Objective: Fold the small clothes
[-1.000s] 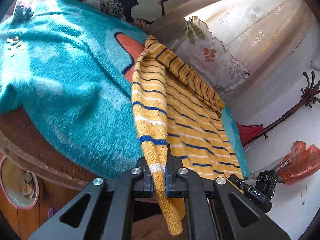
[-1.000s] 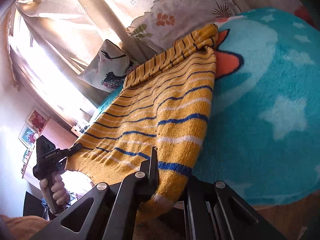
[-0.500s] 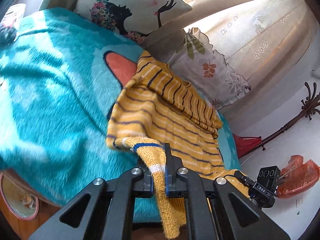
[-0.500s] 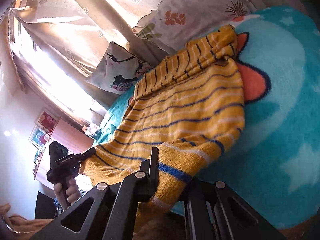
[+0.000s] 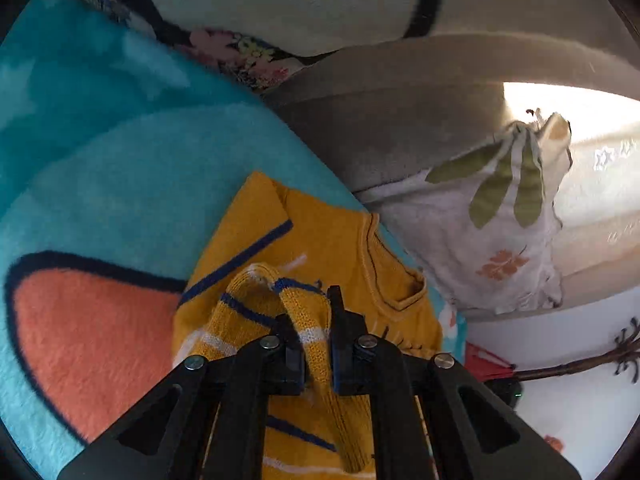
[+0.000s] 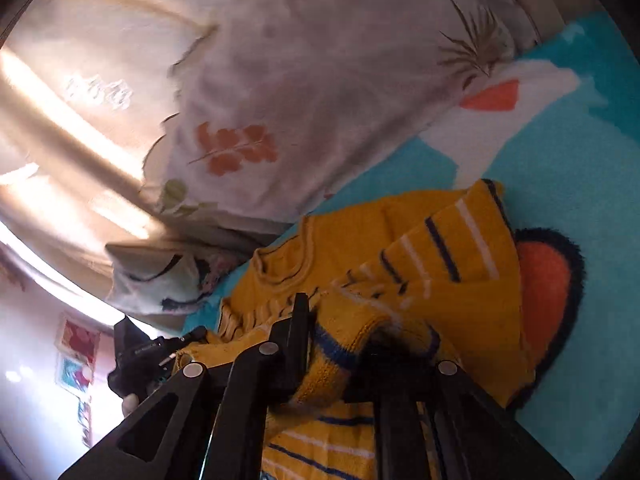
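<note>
Since the earlier frames the hem of the yellow sweater (image 5: 328, 240) has been carried up the bed toward its neckline, so the knit now lies doubled over itself near the pillows rather than stretched flat toward the bed's edge. It is a chunky rib-and-stocking knit in mustard yellow, crossed by thin navy and white stripes, with a rolled round collar; it rests on a fluffy turquoise blanket (image 5: 120, 168) that bears an orange patch outlined in dark blue. The left tool (image 5: 316, 344) is clenched on a striped fold of the hem, which stands up between its black pads and drapes down behind them. The right tool (image 6: 340, 344) has the other hem corner between its jaws, which have just been easing apart; the frames do not show clearly whether the pads still press the wool. Beyond the sweater leans a soft cream pillow (image 6: 304, 92) printed with orange and olive leaves, its edge scalloped, and a second pillow (image 5: 280, 4) with a floral print. Pale curtains (image 6: 80, 92) with small embroidered motifs hang behind. No writing can be read.
</note>
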Demonstrator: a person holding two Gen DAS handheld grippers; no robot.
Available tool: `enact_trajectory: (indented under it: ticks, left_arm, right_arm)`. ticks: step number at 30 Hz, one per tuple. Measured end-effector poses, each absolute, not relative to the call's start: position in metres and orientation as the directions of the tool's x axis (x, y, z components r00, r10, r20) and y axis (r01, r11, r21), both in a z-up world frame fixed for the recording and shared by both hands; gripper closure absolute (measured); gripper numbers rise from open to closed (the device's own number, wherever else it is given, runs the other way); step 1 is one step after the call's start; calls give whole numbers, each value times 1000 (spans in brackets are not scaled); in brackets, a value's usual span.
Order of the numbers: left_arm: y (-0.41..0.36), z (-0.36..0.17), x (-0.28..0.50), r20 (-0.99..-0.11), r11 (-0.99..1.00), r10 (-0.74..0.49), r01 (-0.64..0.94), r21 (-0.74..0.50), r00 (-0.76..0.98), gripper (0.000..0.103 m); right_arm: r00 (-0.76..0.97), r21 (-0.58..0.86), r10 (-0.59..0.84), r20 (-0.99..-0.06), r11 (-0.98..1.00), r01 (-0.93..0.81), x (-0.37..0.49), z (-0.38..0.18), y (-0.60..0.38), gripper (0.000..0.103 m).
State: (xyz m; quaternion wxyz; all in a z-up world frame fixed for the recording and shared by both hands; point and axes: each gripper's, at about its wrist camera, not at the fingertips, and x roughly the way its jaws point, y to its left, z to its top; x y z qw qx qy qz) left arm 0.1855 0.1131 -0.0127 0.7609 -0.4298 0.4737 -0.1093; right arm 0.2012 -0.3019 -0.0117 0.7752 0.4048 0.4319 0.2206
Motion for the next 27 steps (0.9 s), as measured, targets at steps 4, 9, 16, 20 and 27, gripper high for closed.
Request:
enact_trajectory:
  ticks: [4, 9, 16, 20, 27]
  left_arm:
    - [121, -6, 189, -562, 569, -603, -188, -801, 566, 82]
    - [133, 11, 188, -505, 531, -581, -174, -829, 639, 52]
    - [130, 33, 176, -590, 652, -492, -178, -737, 641, 49]
    - [125, 43, 154, -662, 767, -410, -156, -623, 628, 47]
    - [136, 32, 110, -741, 842, -360, -146, -520, 567, 46]
  right_arm:
    - [526, 846, 719, -455, 532, 5, 216, -27, -306, 91]
    - [539, 926, 779, -319, 376, 4, 220, -35, -321, 74]
    - [666, 988, 732, -144, 144, 55, 217, -31, -364, 24]
    - [696, 966, 681, -228, 245, 77, 206, -18, -378, 21]
    - [620, 744, 577, -532, 668, 17, 161, 10, -369, 21]
